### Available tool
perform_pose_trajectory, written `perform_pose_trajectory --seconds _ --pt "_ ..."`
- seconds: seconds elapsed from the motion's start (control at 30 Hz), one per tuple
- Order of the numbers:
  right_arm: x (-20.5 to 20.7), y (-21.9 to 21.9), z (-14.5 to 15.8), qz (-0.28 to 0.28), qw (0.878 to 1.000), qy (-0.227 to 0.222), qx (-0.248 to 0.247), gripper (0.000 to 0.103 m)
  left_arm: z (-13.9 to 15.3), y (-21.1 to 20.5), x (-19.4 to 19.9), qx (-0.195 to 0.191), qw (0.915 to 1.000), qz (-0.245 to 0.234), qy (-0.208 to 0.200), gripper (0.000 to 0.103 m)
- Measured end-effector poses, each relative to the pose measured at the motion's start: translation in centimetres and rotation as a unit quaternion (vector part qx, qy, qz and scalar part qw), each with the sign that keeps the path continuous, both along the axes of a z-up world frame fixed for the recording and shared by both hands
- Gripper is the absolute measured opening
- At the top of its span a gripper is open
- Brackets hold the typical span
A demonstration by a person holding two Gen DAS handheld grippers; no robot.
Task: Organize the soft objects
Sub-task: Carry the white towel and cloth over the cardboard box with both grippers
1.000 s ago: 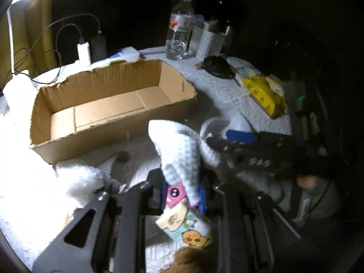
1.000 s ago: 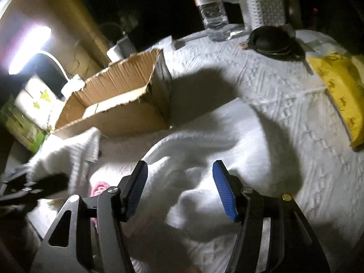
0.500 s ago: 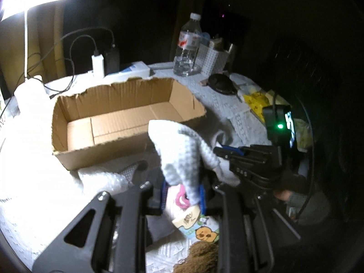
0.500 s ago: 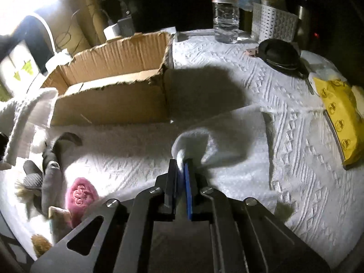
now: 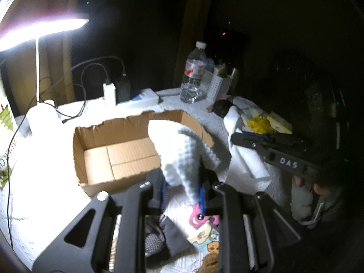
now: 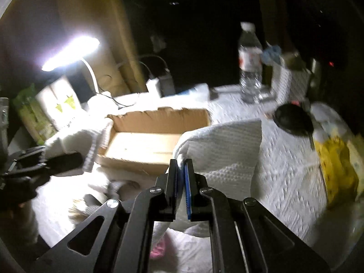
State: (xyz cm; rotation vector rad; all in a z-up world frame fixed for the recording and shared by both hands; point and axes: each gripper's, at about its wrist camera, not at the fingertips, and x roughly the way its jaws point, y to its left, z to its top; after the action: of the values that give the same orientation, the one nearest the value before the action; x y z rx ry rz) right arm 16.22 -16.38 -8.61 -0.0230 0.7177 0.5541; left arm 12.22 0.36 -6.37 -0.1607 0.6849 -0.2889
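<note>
My left gripper (image 5: 183, 194) is shut on a white knitted cloth (image 5: 179, 150) and holds it up in front of the open cardboard box (image 5: 127, 152). My right gripper (image 6: 182, 170) is shut on a corner of a white towel (image 6: 223, 150), lifted above the table to the right of the box (image 6: 145, 145). The right gripper and its towel (image 5: 243, 157) also show in the left wrist view. A pink soft toy (image 5: 199, 216) and grey socks (image 5: 168, 236) lie on the table below the left gripper.
A desk lamp (image 5: 43, 31), chargers with cables (image 5: 109, 93), a water bottle (image 5: 193, 77), a white basket (image 5: 218, 84), a black round object (image 6: 293, 120) and a yellow packet (image 6: 336, 168) stand behind and right of the box. A white cloth covers the table (image 6: 284, 182).
Both grippers have risen with their cloths and moved toward the box. The right gripper, open a second ago, shut on the towel and lifted its corner.
</note>
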Motion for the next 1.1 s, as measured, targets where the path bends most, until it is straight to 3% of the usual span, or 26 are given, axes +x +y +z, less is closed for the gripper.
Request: perform_pose_trajectory --seconds 0.33,0.7,0.87,1.1 --pt "1.9 3.4 1.0 0.061 0.997 0.016 0.042 0.007 0.9 2.0 1.2 -0.004 0.9996 0.025 -0.013 0.021" --pt "7.2 4.9 -1.2 0.093 0.985 0.100 0.104 0.007 0.2 2.6 4.3 -0.010 0.9992 0.038 -0.001 0.021" --pt "9.7 4.2 -3.4 0.073 0.985 0.118 0.099 0.007 -1.1 2.2 5.9 -0.010 0.9990 0.040 0.018 0.021" --pt "11.4 3.1 -4.5 0.026 0.996 0.076 0.037 0.007 -3.2 1.3 8.7 -0.012 0.9982 0.033 0.049 0.021"
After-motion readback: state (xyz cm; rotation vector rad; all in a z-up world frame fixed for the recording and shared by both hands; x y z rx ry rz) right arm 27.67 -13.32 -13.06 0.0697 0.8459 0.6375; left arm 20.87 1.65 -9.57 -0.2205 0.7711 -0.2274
